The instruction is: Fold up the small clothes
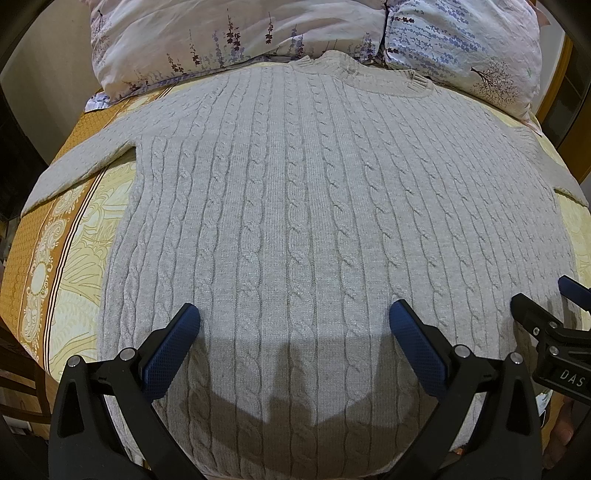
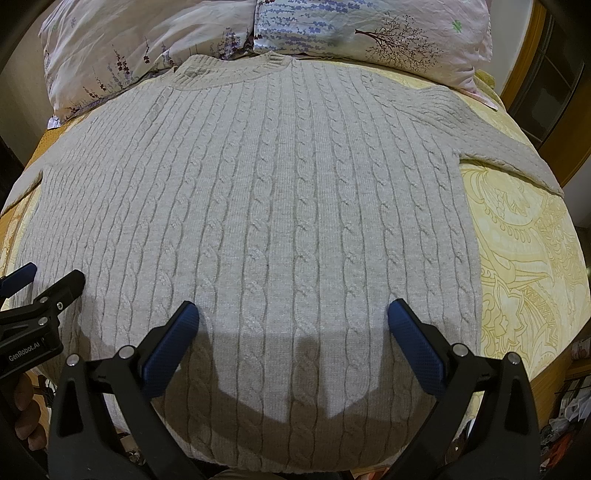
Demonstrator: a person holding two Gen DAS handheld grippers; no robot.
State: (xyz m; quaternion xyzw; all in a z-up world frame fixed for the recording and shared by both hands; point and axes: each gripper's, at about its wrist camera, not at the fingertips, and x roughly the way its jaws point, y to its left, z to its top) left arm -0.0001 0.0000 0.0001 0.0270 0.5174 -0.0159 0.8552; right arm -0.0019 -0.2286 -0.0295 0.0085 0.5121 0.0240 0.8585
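Sweater [image 1: 295, 206] lies flat and face up on the bedspread [image 1: 77, 258], collar [image 1: 373, 74] toward the two pillows [image 1: 229, 33], hem toward the person. Both sleeves are spread outward: one [image 1: 81, 162] to the left, the other [image 2: 491, 129] to the right. Laid out this way, probably so that sleeves and sides can be folded in first; no fold yet made.

Left gripper [image 1: 293, 321] hovers over the lower body of the sweater, jaws spread wide, holding nothing. Right gripper [image 2: 293, 319] likewise, jaws wide apart and empty, just beside the left. Both sit above the hem area, likely ready to take a hem corner or a side edge.

Surroundings: the pillows touch or nearly touch the collar; they may crowd a fold toward the top. Bedspread is bare on both sides of the body.
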